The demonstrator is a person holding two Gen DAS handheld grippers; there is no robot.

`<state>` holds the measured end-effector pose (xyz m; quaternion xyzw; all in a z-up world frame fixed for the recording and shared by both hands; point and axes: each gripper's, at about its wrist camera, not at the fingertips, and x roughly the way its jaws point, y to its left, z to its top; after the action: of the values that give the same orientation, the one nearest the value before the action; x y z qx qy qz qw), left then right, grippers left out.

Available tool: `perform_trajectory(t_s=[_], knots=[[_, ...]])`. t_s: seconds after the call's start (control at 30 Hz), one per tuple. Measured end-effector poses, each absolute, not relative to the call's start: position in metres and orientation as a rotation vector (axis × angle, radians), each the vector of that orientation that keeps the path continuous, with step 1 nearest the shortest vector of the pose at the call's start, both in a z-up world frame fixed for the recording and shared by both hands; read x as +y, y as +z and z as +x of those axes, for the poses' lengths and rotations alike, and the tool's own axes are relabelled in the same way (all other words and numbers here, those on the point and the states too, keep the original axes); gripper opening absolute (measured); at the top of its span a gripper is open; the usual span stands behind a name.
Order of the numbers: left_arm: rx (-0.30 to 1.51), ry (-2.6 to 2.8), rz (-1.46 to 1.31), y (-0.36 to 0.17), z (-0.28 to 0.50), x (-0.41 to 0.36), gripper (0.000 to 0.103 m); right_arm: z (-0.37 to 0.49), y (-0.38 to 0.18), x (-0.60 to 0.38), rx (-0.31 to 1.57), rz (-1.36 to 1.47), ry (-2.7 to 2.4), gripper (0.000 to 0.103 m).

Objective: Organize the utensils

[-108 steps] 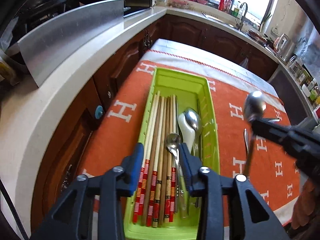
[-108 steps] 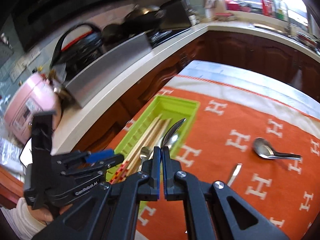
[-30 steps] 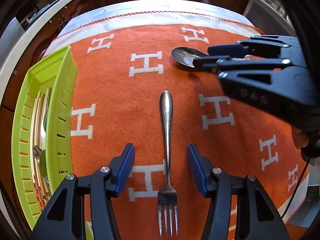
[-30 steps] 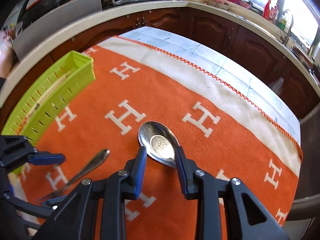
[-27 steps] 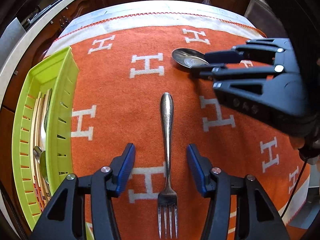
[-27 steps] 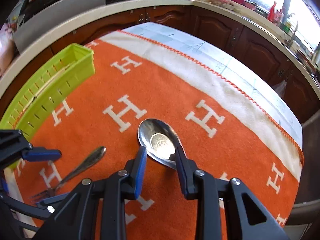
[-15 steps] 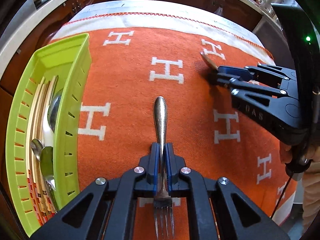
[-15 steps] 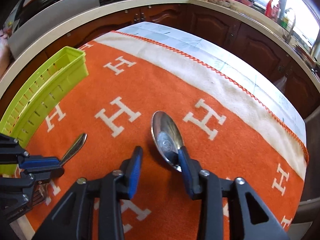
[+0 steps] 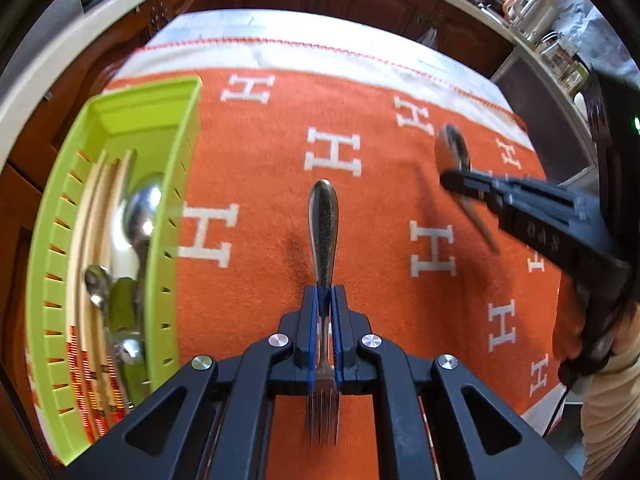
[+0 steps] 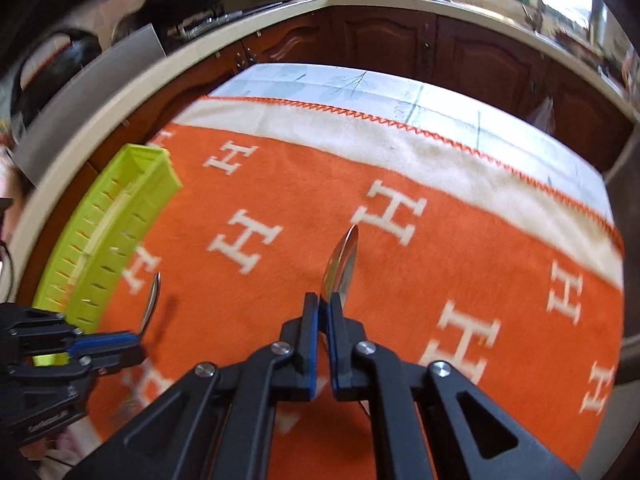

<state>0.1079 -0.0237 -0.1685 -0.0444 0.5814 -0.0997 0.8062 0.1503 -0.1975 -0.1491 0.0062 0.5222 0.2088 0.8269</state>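
Blanket [image 9: 260, 140] in orange with white H letters covers your desk [image 10: 360, 84], its cream border stitched in red toward the far edge, with dark wood cabinets [image 10: 400, 40] and a pale countertop [image 10: 120, 96] curving behind. Along the blanket's left side sits the lime-green slotted tray [image 9: 176, 184], already loaded with chopsticks [image 9: 90, 240] lying lengthwise and several spoons [image 9: 140, 212] stacked beside them.

Your left gripper [image 9: 324, 300] is clamped on the fork [image 9: 323, 232] partway down the shaft: the rounded handle end points away from you, the tines point back toward the camera between the black finger arms, and the fork's shadow falls on the blanket just to its left. The right wrist view shows that same fork handle sticking up out of the left gripper near the tray's wall.

Your right gripper [image 10: 324, 304] is pressed together on the spoon [image 10: 340, 264], gripping at the base of the bowl. The bowl is turned on edge and points forward over the middle of the blanket; from the left wrist view the spoon's handle trails down below the fingers, well apart from the tray.
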Motion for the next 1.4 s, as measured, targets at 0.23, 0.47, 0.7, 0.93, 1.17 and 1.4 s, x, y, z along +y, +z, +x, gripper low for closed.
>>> perform_trajectory(t_s=[0.23, 0.47, 0.7, 0.93, 1.17, 1.4], knots=[[1.169, -0.231, -0.105, -0.135, 0.086, -0.011, 0.004, 0.115, -0.129, -0.183, 1.111, 0.112, 0.534, 0.004], [1.123, -0.251, -0.125, -0.110, 0.067, 0.002, 0.004, 0.091, -0.110, -0.148, 1.087, 0.116, 0.609, 0.004], [1.033, -0.252, -0.132, -0.076, 0.042, 0.027, 0.002, 0.076, -0.098, -0.108, 1.087, 0.114, 0.685, 0.004], [0.970, -0.212, -0.135, -0.054, 0.027, 0.057, 0.002, 0.068, -0.087, -0.073, 1.070, 0.108, 0.726, 0.004], [0.975, -0.136, -0.155, -0.060, 0.025, 0.084, 0.002, 0.074, -0.076, -0.040, 1.090, 0.170, 0.771, 0.004], [0.998, -0.001, -0.150, -0.074, 0.030, 0.116, 0.002, 0.092, -0.087, -0.007, 1.150, 0.257, 0.733, 0.004]])
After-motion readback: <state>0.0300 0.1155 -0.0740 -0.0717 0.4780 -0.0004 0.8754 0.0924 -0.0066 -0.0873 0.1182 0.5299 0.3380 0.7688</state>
